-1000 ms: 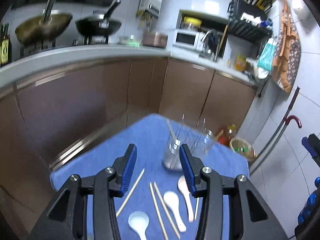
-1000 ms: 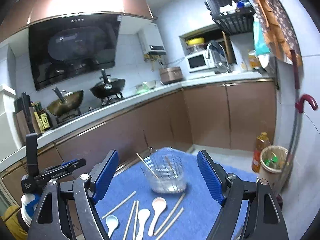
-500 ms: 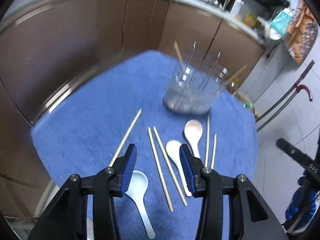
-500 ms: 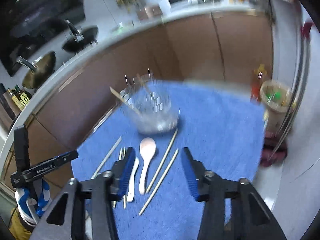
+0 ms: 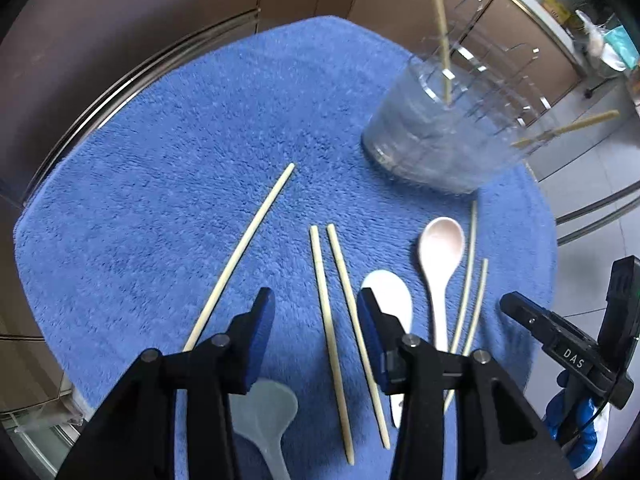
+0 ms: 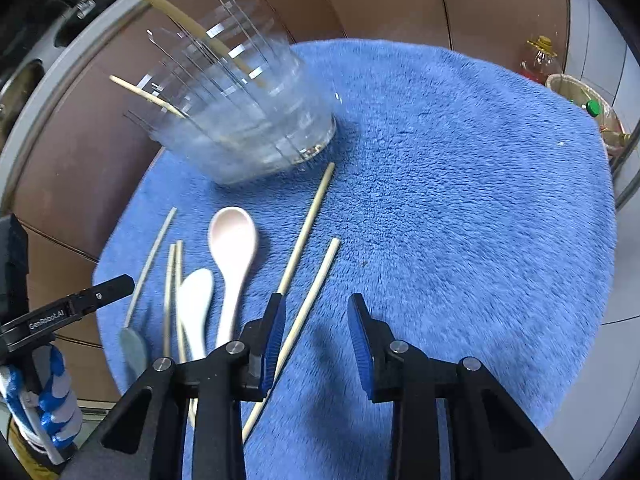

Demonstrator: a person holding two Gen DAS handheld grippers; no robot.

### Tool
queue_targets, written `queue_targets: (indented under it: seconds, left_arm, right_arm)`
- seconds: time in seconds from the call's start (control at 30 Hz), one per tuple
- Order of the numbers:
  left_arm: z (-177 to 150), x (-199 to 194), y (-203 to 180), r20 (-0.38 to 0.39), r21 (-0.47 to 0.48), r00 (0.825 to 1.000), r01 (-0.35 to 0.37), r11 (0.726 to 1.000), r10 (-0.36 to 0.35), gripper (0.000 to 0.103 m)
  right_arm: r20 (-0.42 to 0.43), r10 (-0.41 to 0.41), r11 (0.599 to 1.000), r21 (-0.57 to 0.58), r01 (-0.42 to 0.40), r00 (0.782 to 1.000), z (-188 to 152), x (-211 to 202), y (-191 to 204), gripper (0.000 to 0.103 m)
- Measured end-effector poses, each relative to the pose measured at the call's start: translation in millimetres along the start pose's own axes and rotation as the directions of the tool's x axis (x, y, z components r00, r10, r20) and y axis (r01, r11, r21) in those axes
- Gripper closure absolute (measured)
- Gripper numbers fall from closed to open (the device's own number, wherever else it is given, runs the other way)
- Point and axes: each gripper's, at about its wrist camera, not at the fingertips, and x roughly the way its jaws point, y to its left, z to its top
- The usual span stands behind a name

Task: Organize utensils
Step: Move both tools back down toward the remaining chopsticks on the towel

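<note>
A clear holder (image 5: 444, 132) with two chopsticks in it stands at the far side of a blue towel (image 5: 180, 160); it also shows in the right wrist view (image 6: 248, 120). Loose chopsticks and spoons lie in front of it. My left gripper (image 5: 316, 316) is open, low over a pair of chopsticks (image 5: 340, 320), with a white spoon (image 5: 394, 300) by its right finger and a pink spoon (image 5: 440, 252) further right. My right gripper (image 6: 316, 328) is open, low over the towel, with one chopstick (image 6: 308, 308) between its fingers, near the left one.
A translucent spoon (image 5: 264, 412) lies under the left gripper's left finger. A single chopstick (image 5: 244, 248) lies to the left. Brown cabinets (image 5: 160, 20) stand behind the table. A bin (image 6: 580, 96) and an oil bottle (image 6: 540, 60) stand on the floor at the right.
Both grippers have tilted down and come lower and closer to the utensils on the towel. Both stay open and empty.
</note>
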Motion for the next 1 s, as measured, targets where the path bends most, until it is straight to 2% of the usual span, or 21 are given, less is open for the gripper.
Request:
queue_targets:
  seconds: [0.2,0.37,0.57,0.7,1.0]
  left_arm:
    - [8,19,3,-0.042,-0.019,0.999,-0.022,1.0,0.021,0.077]
    - [14,35,4,-0.068,-0.032,0.997,-0.024,0.999,0.022,0.081]
    - [19,49,-6,-0.085,-0.028,0.996,-0.02,0.999,0.018,0.081]
    - [23,57,-17,-0.085,-0.036,0.996,-0.032,0.999,0.029,0.081]
    - [19,65,-27,-0.055,-0.032,0.996,-0.072,0.997,0.07,0.081]
  right_arm:
    - [-0.031,-0.04,0.999,-0.02,0.04,0.999,10,21,4,0.076]
    - [-0.047,-0.079,0.996,-0.038,0.077,0.996,17,31,7,0.079]
    - [-0.051,-0.133,0.987,-0.095,0.128,0.99,22,42,23,0.079]
    - [-0.053,-0.14,0.985,-0.111,0.133,0.989,23,49,27,0.08]
    - [-0.063,-0.14,0.981,-0.147,0.13,0.988,19,49,27,0.091]
